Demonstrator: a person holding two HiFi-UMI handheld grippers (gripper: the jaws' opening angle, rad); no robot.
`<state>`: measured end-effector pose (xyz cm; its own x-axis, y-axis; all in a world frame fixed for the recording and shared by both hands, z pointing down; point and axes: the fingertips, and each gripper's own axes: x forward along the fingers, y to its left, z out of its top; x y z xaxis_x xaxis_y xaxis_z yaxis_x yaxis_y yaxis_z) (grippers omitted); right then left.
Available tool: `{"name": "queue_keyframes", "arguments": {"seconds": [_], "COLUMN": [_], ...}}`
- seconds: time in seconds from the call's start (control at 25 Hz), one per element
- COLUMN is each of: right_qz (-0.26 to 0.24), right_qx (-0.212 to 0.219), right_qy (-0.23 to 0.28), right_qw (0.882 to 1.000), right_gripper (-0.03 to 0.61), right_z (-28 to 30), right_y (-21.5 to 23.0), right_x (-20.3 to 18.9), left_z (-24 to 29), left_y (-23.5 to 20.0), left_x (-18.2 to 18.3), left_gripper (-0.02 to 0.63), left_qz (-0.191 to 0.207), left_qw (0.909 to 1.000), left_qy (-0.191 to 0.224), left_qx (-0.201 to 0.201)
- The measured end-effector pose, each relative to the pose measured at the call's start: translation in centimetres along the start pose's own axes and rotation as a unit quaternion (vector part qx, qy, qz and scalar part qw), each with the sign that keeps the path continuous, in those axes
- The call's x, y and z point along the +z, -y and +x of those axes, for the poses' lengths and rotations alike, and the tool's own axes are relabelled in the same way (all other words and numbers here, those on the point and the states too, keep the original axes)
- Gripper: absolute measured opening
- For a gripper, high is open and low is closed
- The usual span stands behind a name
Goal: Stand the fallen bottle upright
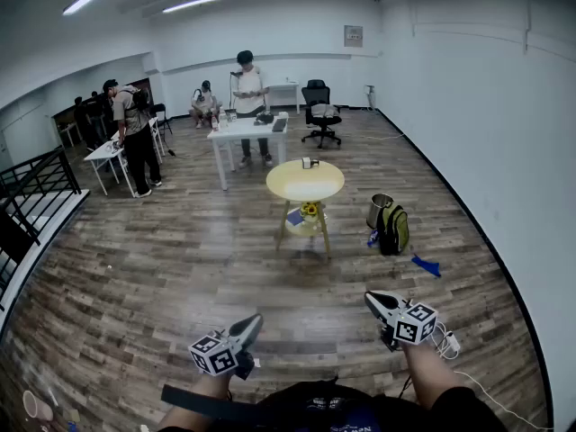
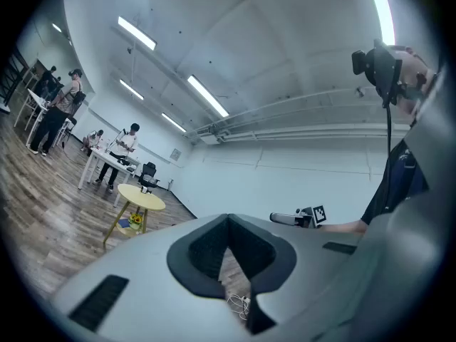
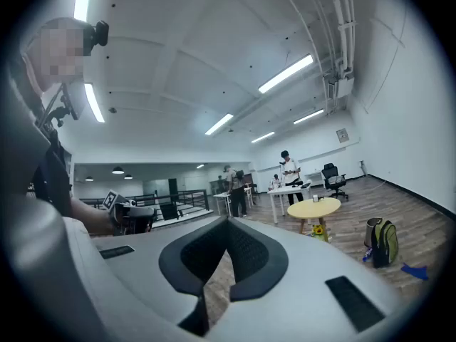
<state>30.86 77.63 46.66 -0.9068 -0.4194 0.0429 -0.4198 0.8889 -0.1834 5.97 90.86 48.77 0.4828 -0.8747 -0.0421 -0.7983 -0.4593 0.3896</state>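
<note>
Tools hung level, left tool and right tool both closed on nothing, likely because the round yellow counter stood well apart

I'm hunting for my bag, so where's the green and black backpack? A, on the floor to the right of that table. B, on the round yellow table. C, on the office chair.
A: the backpack stands on the wooden floor to the right of the round yellow table.

Tiny, indistinct object on the distant round yellow table
</note>
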Motion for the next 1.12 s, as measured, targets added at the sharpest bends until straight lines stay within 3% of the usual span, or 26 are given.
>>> {"name": "queue_keyframes", "arguments": {"seconds": [1.12], "right_qz": [0.01], "right_qx": [-0.012], "right_qy": [-0.011], "right_qw": [1.0], "right_gripper": [0.002], "right_z": [2.7], "right_y": [-0.1], "right_x": [-0.3], "left_z": [-0.8], "left_y": [-1.6], "left_x": [0.1], "left_gripper": [0.021], "left_qz": [-0.019], "left_qw": [0.9998], "left_qy": [0.005], "left_qx": [-0.009]}}
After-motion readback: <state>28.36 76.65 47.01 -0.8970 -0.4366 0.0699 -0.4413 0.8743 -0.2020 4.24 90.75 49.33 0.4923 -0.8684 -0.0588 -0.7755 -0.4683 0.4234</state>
